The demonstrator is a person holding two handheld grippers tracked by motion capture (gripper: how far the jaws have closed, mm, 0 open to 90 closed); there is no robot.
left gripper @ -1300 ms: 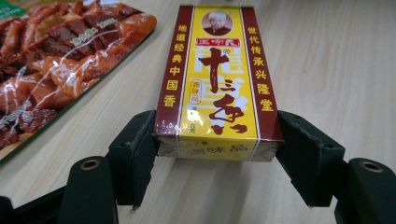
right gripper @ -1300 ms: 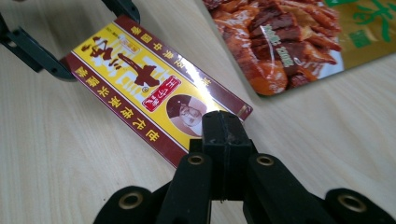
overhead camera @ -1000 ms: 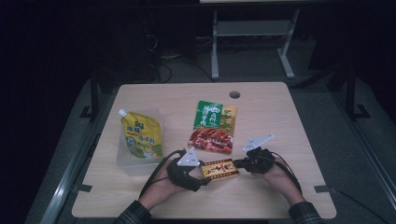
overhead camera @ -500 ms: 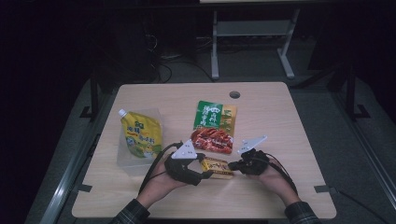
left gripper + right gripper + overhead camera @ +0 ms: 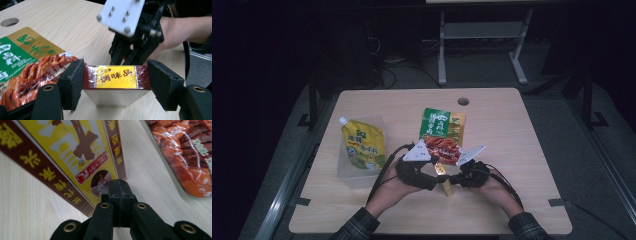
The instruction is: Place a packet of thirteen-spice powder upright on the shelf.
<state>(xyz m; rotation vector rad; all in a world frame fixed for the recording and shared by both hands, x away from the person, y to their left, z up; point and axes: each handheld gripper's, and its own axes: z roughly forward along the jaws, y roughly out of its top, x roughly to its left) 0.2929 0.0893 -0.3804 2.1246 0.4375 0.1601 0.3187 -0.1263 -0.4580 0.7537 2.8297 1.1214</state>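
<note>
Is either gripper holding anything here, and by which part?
The left gripper holds the yellow-and-maroon seasoning box across its two short ends. The right gripper is shut with nothing between its jaws, its tip against the box's printed face.

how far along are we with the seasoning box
Done: the seasoning box is off the table, tilted up. In hand: the left gripper clamps its ends; the shut right gripper presses its face. Left: setting it somewhere; nothing shows where.

One seasoning box [image 5: 116, 80], two sauce pouches [image 5: 363, 145] [image 5: 442, 132], two grippers [image 5: 432, 172] [image 5: 459, 177].
</note>
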